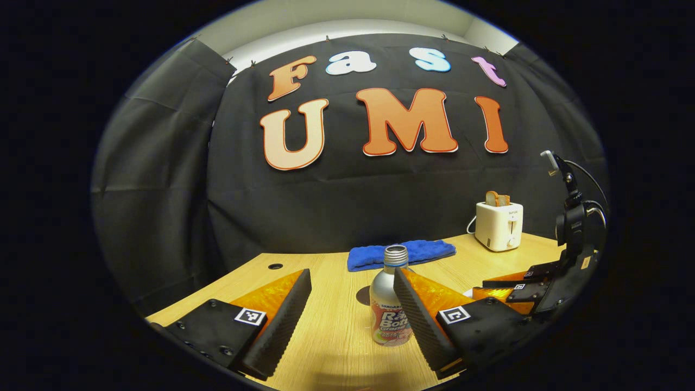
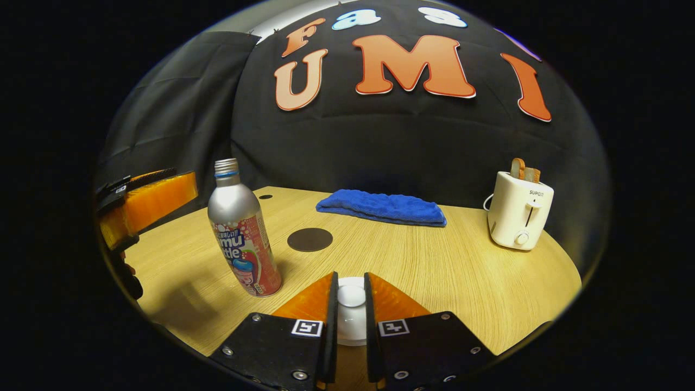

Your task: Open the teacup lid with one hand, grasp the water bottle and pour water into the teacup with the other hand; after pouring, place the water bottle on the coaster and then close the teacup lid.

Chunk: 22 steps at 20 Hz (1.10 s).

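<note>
An uncapped silver water bottle (image 1: 386,309) with a red label stands on the wooden table. My left gripper (image 1: 353,274) is open around it, and the bottle is close against its right finger. In the right gripper view the bottle (image 2: 241,239) is at the left, with the left gripper (image 2: 146,203) beside it. My right gripper (image 2: 351,279) is shut on the knob of the white teacup lid (image 2: 351,320); the cup below is hidden. The dark round coaster (image 2: 309,239) lies behind the bottle. The right gripper (image 1: 521,288) is low at the right in the left gripper view.
A folded blue towel (image 2: 383,207) lies at the back of the table. A white toaster (image 2: 518,217) with bread in its slots stands at the back right. A small hole (image 1: 275,266) marks the table's far left corner.
</note>
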Each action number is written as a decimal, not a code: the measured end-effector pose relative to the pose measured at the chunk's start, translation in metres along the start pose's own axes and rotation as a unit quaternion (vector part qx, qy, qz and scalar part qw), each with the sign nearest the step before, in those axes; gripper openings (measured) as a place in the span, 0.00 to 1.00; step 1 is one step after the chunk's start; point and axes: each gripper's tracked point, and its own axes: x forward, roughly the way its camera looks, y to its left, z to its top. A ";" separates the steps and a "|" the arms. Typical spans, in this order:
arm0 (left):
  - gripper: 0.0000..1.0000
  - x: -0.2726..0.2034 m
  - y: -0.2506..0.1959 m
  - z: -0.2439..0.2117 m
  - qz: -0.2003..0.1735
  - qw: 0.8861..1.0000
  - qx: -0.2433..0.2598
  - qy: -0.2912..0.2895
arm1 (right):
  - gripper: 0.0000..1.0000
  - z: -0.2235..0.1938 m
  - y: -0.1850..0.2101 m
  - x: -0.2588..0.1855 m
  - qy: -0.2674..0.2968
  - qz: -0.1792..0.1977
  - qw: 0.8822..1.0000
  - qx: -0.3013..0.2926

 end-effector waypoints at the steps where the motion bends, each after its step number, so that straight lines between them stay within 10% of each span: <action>1: 1.00 0.000 -0.001 -0.001 -0.002 1.000 -0.004 0.002 | 0.23 0.001 -0.001 -0.001 -0.002 -0.001 1.000 0.003; 22: 1.00 0.016 -0.051 -0.078 -0.038 0.993 -0.054 0.093 | 0.23 0.037 -0.034 -0.058 -0.047 0.005 0.999 0.012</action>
